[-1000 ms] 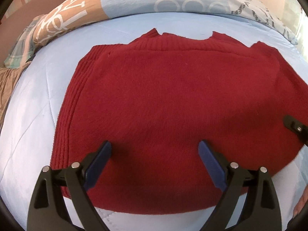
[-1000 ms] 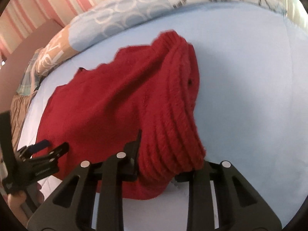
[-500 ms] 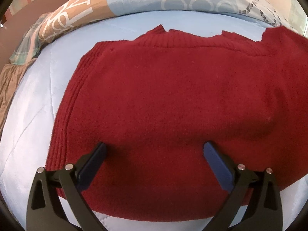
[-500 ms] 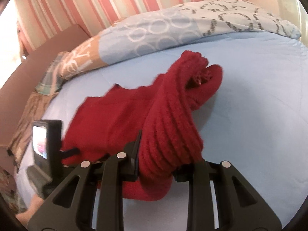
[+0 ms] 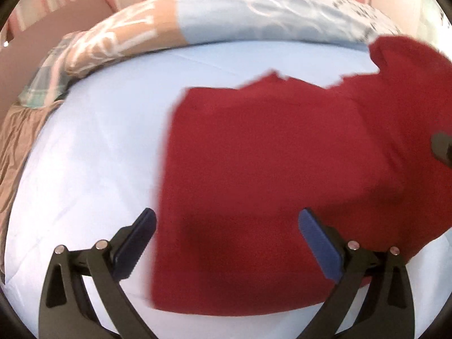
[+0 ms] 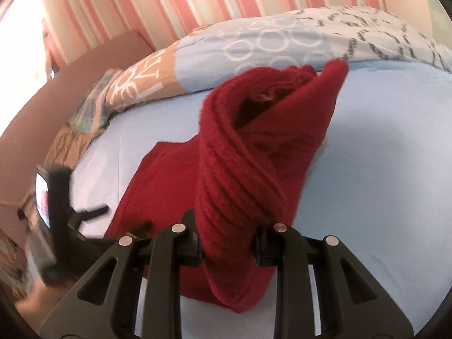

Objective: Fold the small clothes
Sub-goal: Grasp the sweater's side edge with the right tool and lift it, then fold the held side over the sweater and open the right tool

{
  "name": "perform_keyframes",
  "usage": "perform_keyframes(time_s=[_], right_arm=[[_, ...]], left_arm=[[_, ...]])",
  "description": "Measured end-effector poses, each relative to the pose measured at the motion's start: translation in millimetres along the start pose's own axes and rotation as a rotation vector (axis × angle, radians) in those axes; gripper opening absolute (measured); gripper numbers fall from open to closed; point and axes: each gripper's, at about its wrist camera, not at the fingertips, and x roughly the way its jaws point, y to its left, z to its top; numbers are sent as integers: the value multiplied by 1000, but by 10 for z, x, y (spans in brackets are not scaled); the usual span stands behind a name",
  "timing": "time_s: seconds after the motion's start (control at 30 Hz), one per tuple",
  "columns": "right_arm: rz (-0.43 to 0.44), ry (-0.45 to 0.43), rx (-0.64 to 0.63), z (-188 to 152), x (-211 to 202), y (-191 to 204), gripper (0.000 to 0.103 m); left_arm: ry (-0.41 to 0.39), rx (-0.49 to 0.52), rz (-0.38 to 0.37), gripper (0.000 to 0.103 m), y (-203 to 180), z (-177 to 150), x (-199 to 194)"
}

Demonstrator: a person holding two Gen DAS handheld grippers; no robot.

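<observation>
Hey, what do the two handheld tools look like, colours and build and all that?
Both are matte black plastic with triangular cut-outs and silver pivot pins. The left tool has flat dark-blue pads on its fingers; from the right wrist view a small lit screen shows on its body. The right tool looks alike, its pads hidden.

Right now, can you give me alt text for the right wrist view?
The right gripper is clamped on a bunched ribbed edge of the red sweater, lifting it off the light blue bedsheet. A patterned duvet lies behind, and the left gripper shows at the left edge.
</observation>
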Motion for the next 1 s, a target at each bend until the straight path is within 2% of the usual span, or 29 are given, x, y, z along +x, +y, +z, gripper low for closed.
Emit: perform_keyframes(time_s=[0.07, 0.17, 0.27, 0.43, 0.53, 0.63, 0.7, 0.83, 0.87, 0.93, 1.0], right_arm=[[-10, 0, -27, 4, 77, 180, 24], [-19, 0, -53, -1, 176, 405, 24], [-26, 8, -50, -22, 332, 623, 23], [-25, 24, -44, -116, 583, 934, 21], [-37, 37, -119, -159, 647, 1163, 20], [-30, 42, -202, -173, 653, 1396, 19], [-24, 66, -260, -221, 676, 1571, 19], [3, 134, -293, -397, 758, 1780, 18], [-4, 185, -308, -483, 846, 1850, 18], [-15, 231, -315, -604, 965, 1887, 18], [-40, 248, -326, -644, 1023, 1897, 19]], left_arm=[[-36, -20, -34, 101, 285, -12, 13], [-51, -28, -3, 101, 629, -10, 155], [-56, -70, -12, 101, 890, 34, 312], [-74, -78, -29, 101, 986, 26, 331], [-89, -46, -3, 101, 1060, -24, 278], [-94, -65, 9, 101, 1210, -82, 186], [-94, -90, 31, 101, 1338, -105, 130], [-91, -158, 64, 101, 1684, -175, 1], [-87, -171, 61, 101, 1746, -182, -8], [-80, -196, 64, 101, 1881, -248, -43], [-61, -196, 74, 101, 1943, -297, -43]])
